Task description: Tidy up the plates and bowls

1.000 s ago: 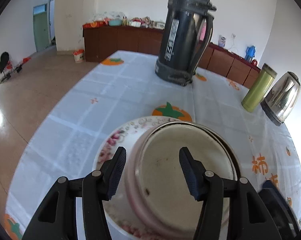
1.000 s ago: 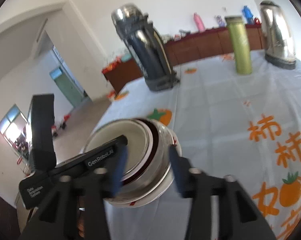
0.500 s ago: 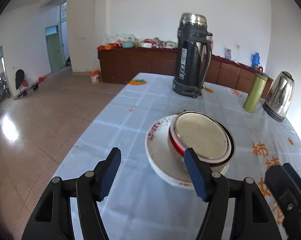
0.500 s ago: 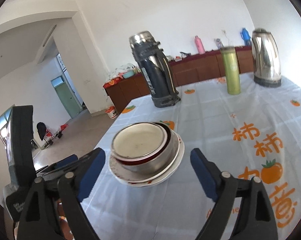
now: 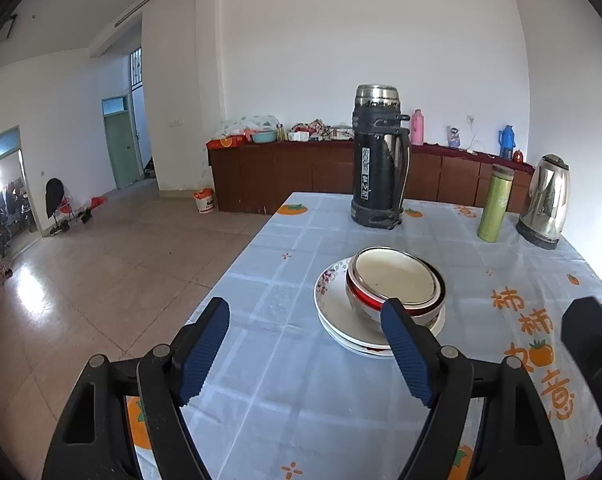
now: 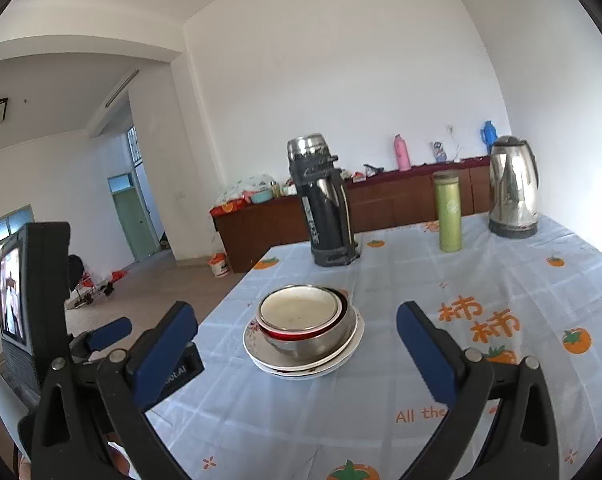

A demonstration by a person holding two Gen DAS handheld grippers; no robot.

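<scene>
Table (image 5: 285, 364): both claws back, wider.

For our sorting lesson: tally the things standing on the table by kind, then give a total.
Plates: 2
Bowls: 3
Flasks: 2, a tall dark flask and a green flask
Kettle: 1
Total: 8

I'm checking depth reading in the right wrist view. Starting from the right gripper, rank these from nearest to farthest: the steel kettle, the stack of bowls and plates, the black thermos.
1. Stack of bowls and plates: straight ahead of the right gripper, nearest.
2. Black thermos: behind the stack, mid-table.
3. Steel kettle: far right, near the table's back edge.
</scene>
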